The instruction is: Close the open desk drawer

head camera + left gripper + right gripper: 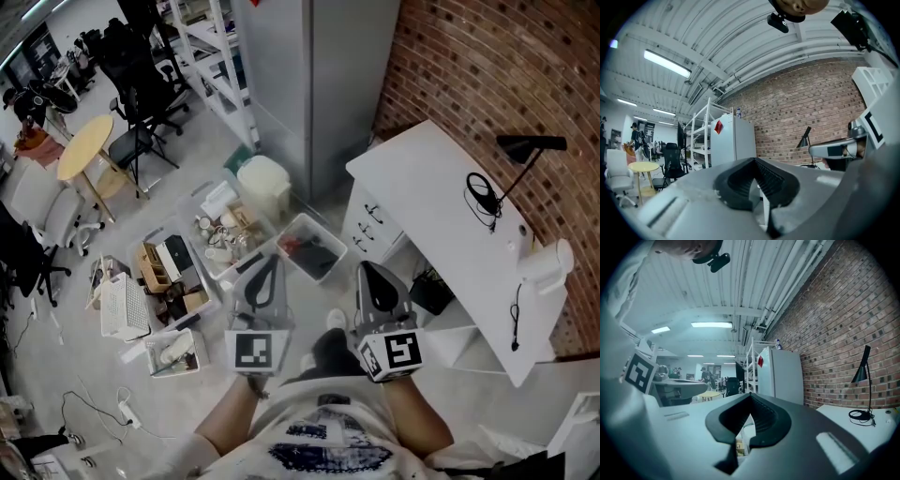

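Note:
The white desk (441,187) stands against the brick wall at the right. Its drawer unit (367,223) faces the floor space, with two dark handles showing; from the head view I cannot tell how far any drawer stands out. My left gripper (269,262) and right gripper (368,269) are held side by side at chest height, well short of the desk. Both point forward and up. The left gripper's jaws (754,162) are closed tip to tip with nothing between them. The right gripper's jaws (750,396) meet the same way.
Several open plastic bins (225,234) of parts lie on the floor ahead, plus a white bucket (264,180). A grey cabinet (319,75) stands behind them. A black lamp (530,150) and cables (483,197) are on the desk. Chairs and a round table (84,145) are at the left.

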Tool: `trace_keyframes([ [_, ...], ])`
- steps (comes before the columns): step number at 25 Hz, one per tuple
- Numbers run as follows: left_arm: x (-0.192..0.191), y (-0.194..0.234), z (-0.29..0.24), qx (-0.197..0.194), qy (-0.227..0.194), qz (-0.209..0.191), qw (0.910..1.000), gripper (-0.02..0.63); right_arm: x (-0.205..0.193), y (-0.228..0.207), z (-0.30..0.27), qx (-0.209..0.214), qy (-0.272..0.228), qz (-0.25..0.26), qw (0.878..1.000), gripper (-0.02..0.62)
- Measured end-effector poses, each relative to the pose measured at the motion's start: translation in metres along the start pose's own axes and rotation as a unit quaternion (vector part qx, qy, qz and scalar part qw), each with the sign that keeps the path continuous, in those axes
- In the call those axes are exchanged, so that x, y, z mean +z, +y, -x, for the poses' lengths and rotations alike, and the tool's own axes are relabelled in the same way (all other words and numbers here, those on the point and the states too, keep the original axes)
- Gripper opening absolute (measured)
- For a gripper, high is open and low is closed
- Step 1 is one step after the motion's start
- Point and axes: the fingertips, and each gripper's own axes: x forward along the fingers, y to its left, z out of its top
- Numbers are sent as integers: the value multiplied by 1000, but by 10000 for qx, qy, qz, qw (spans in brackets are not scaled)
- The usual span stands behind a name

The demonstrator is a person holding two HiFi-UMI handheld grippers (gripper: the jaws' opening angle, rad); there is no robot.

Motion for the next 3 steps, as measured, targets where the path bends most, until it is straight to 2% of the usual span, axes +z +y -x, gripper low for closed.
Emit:
trace_keyframes([
  [3, 0, 2, -1, 22, -24, 18, 10000, 18, 0, 0, -2, 10, -7, 19, 10000, 6],
])
